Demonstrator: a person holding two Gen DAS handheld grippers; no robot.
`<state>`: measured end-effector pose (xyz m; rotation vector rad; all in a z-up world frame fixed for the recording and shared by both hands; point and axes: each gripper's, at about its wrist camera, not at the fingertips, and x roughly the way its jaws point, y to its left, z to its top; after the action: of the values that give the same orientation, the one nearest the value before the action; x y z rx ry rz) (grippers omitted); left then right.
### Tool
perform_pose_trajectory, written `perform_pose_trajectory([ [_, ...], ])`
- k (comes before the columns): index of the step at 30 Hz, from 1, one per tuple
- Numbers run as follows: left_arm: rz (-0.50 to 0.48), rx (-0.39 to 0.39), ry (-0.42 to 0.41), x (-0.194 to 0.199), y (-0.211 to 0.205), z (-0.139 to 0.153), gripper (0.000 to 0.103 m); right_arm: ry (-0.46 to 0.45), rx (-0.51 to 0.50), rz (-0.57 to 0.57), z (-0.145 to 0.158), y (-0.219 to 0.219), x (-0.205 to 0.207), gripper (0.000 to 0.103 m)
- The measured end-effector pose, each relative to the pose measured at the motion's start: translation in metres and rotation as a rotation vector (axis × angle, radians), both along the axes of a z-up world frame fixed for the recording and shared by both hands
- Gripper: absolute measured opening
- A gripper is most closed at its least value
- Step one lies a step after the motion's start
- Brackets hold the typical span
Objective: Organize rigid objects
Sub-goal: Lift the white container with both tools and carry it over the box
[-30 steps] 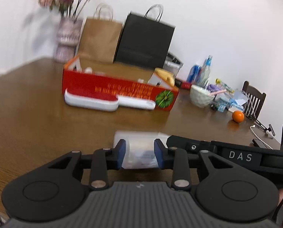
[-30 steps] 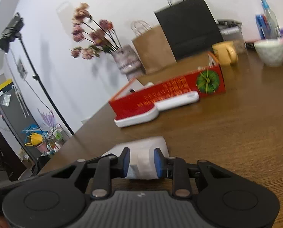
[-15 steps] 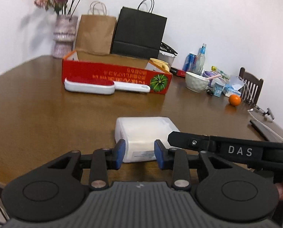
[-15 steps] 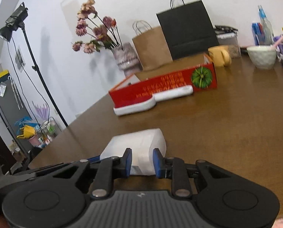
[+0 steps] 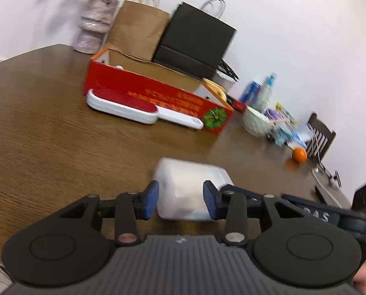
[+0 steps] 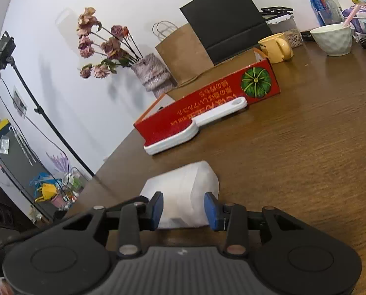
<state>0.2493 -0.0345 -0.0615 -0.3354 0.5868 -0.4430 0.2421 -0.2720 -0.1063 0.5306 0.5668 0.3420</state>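
A white translucent plastic box (image 5: 190, 179) (image 6: 183, 184) lies on the brown table (image 5: 47, 147), near its front edge. My left gripper (image 5: 180, 200) stands at the box's near end with its jaws opening, the box's end showing between the blue pads. My right gripper (image 6: 183, 207) is at the same box from the other side, its jaws also opening around the near end. Neither pair of pads visibly presses the box. Farther back stands an open red cardboard box (image 5: 146, 91) (image 6: 207, 98), with a white and red lint brush (image 5: 123, 103) (image 6: 183, 135) lying against its front.
Behind the red box are a vase of dried flowers (image 6: 151, 71), a brown paper bag (image 5: 138, 27) and a black one (image 6: 224, 17). A yellow mug (image 6: 276, 46), a white bowl (image 6: 333, 39), bottles and an orange (image 5: 299, 154) sit to the right. A chair (image 5: 320, 137) stands at the table's far end.
Both grippers' jaws have spread apart from the narrow pinch they had on the box's near end. Both views have rolled and dipped slightly; the box stays near the table's front.
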Motion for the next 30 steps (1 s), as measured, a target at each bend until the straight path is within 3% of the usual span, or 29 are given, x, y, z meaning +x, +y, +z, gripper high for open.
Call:
perform_pose_trajectory([
  [3, 0.009, 0.008, 0.018, 0.013, 0.003, 0.001, 0.04, -0.004, 0.01, -0.015, 0.002, -0.002, 0.008, 0.037],
  [6, -0.043, 0.005, 0.015, 0.021, -0.004, 0.0, 0.036, 0.02, 0.001, -0.004, 0.0, 0.001, 0.02, 0.036],
  [10, -0.042, 0.035, -0.033, 0.019, -0.013, -0.001, 0.035, 0.013, -0.022, -0.007, 0.002, 0.003, 0.025, 0.035],
  [17, -0.02, 0.043, -0.13, -0.003, -0.012, 0.007, 0.03, -0.088, -0.047, -0.012, 0.015, 0.005, 0.009, 0.031],
  [24, -0.023, -0.024, -0.275, -0.006, -0.01, 0.042, 0.03, -0.216, -0.054, -0.022, 0.058, -0.003, 0.006, 0.031],
  [30, -0.037, 0.021, -0.403, 0.025, -0.023, 0.089, 0.029, -0.298, -0.056, -0.025, 0.106, -0.013, 0.041, 0.03],
])
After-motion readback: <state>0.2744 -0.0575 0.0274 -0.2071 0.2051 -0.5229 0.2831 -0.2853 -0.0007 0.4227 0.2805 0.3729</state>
